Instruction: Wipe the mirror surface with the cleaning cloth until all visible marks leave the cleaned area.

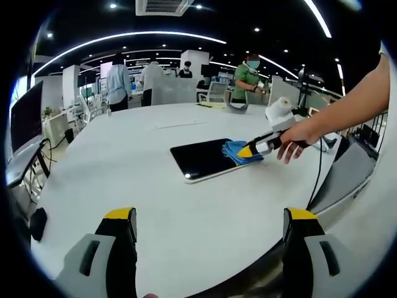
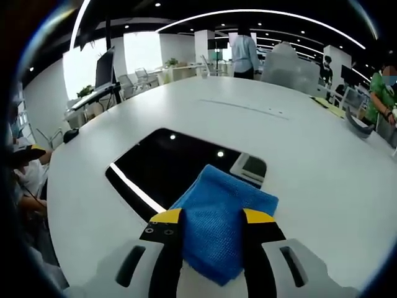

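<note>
Far left view, near right; shared mirror (image 1: 205, 159)

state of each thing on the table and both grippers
mirror: flat on the table, ceiling lights reflected
cleaning cloth: folded, between the right gripper's jaws, partly over the mirror's edge
right gripper: shut on the cloth
left gripper: open, empty, above the table

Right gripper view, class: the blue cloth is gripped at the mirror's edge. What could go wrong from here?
1. The right gripper pinches the blue cloth between hard yellow-tipped jaws; pressing low could drag a jaw tip across the mirror.
2. The mirror lies loose on the white table, and the left gripper hovers open, away from it, so a wiping stroke might slide it.
3. The bunched cloth covers little glass, so marks may be missed.
</note>
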`<state>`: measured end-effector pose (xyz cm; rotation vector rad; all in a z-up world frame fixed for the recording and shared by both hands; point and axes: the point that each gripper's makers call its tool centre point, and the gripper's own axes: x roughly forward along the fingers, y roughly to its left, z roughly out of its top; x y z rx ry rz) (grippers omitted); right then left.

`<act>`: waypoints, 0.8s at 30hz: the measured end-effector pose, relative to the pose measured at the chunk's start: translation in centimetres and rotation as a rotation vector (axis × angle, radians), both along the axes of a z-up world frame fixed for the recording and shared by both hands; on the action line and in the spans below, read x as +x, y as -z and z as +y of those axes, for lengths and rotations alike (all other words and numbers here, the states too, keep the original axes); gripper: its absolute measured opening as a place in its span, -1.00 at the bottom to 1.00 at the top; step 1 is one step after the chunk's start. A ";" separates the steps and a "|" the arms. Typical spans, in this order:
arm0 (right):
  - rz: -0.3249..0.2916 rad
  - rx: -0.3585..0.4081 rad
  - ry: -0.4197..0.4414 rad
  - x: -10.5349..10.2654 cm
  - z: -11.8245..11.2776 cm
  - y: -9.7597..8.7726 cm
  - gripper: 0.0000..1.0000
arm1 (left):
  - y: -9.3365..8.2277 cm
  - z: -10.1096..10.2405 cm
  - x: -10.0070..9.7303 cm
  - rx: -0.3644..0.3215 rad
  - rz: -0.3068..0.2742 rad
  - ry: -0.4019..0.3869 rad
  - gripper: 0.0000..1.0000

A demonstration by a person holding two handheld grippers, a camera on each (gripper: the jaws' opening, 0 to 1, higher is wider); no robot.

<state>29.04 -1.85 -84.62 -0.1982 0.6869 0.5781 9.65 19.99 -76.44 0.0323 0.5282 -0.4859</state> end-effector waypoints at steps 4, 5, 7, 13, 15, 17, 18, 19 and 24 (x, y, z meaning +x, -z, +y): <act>0.000 0.000 0.000 -0.4 0.1 -0.1 -0.32 | 0.0 0.0 -0.2 -0.002 0.000 -0.001 0.99; -0.001 0.000 0.000 -0.5 0.1 -0.1 -0.32 | 0.0 0.0 -0.3 -0.002 0.001 -0.001 0.99; 0.003 0.001 0.001 -0.5 0.1 0.0 -0.32 | 0.0 0.0 -0.4 -0.002 0.001 0.000 0.99; 0.002 -0.015 -0.023 -0.9 0.3 -0.1 -0.26 | 0.0 0.0 -0.5 -0.002 0.005 0.002 0.99; 0.009 -0.016 -0.025 -0.7 0.3 0.0 -0.27 | 0.1 -0.1 -0.5 0.000 0.007 0.008 0.99; 0.013 -0.022 -0.026 -0.7 0.2 0.0 -0.27 | 0.1 -0.1 -0.5 0.001 0.008 0.011 0.99; 0.014 -0.021 -0.025 -0.7 0.2 0.0 -0.27 | 0.1 -0.1 -0.5 -0.001 0.008 0.010 0.99; 0.015 -0.021 -0.025 -0.6 0.2 0.0 -0.27 | 0.1 -0.1 -0.5 -0.002 0.008 0.010 0.99; 0.010 -0.031 -0.043 -0.5 0.1 -0.1 -0.28 | 0.1 -0.1 -0.7 0.001 0.009 0.012 0.99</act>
